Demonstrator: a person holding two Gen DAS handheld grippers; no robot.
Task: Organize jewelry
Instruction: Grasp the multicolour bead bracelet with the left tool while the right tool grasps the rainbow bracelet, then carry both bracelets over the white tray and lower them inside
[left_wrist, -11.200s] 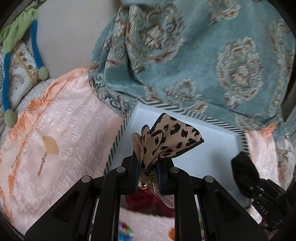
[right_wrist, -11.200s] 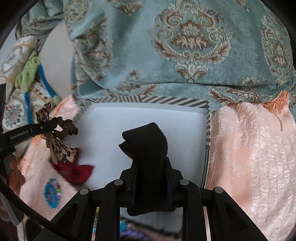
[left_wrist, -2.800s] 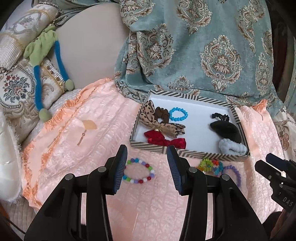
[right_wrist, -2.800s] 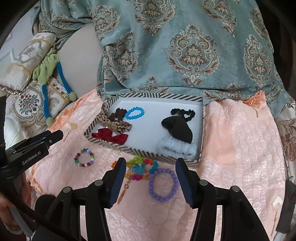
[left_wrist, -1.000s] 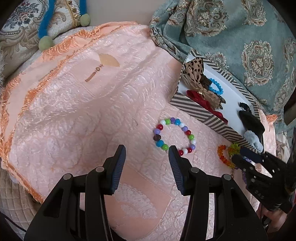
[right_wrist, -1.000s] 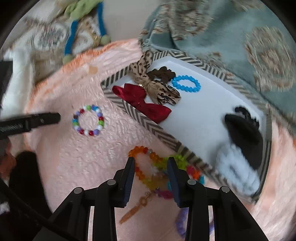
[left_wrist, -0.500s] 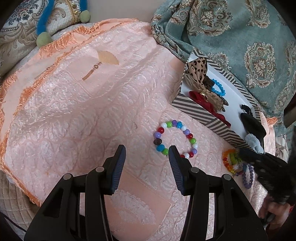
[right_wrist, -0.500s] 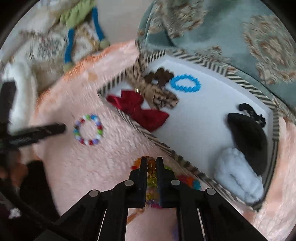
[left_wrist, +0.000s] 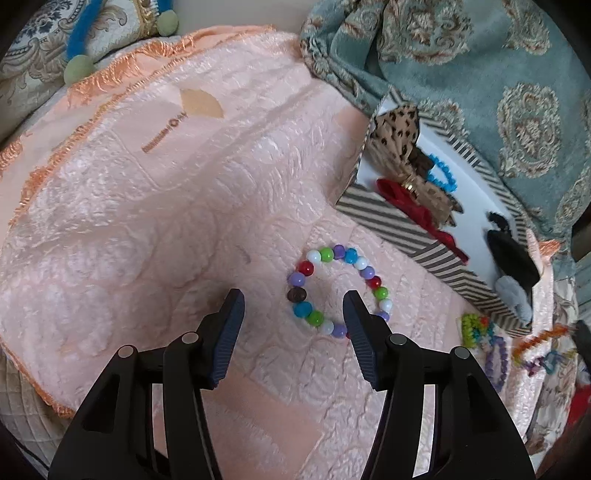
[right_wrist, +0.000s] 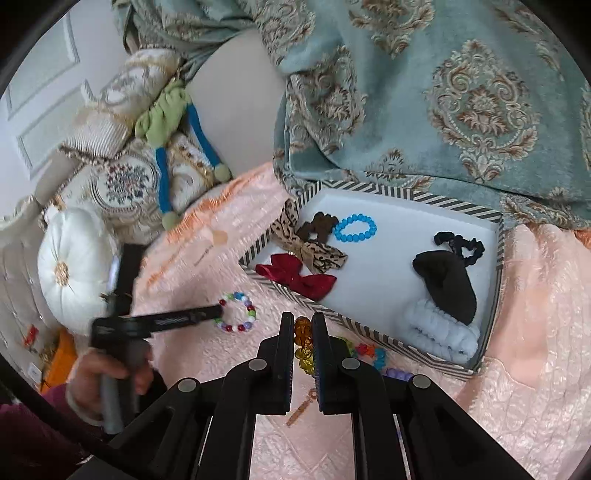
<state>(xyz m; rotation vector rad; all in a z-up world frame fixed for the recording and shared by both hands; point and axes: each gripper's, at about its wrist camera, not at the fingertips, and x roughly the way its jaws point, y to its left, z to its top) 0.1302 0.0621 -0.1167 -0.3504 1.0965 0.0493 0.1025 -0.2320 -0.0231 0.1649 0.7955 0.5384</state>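
Observation:
My left gripper (left_wrist: 293, 306) is open just above the pink quilt, its fingers on either side of the near part of a multicoloured bead bracelet (left_wrist: 334, 291). That bracelet also shows in the right wrist view (right_wrist: 237, 312). My right gripper (right_wrist: 303, 332) is shut on an orange and yellow bead bracelet (right_wrist: 302, 349), lifted in front of the striped tray (right_wrist: 369, 326). The tray holds a leopard bow (right_wrist: 308, 243), a red bow (right_wrist: 295, 275), a blue bracelet (right_wrist: 355, 228), black hair ties (right_wrist: 448, 278) and a white scrunchie (right_wrist: 441, 332).
A purple bracelet (left_wrist: 495, 360) and a green beaded piece (left_wrist: 474, 328) lie on the quilt near the tray's corner. A teal patterned blanket (right_wrist: 443, 92) drapes behind the tray. Cushions (right_wrist: 122, 184) and a white round pillow (right_wrist: 70, 266) lie at the left.
My right gripper has closed on the orange bead bracelet and lifted it. My left gripper has moved closer to the multicoloured bracelet, so its fingers now flank it.

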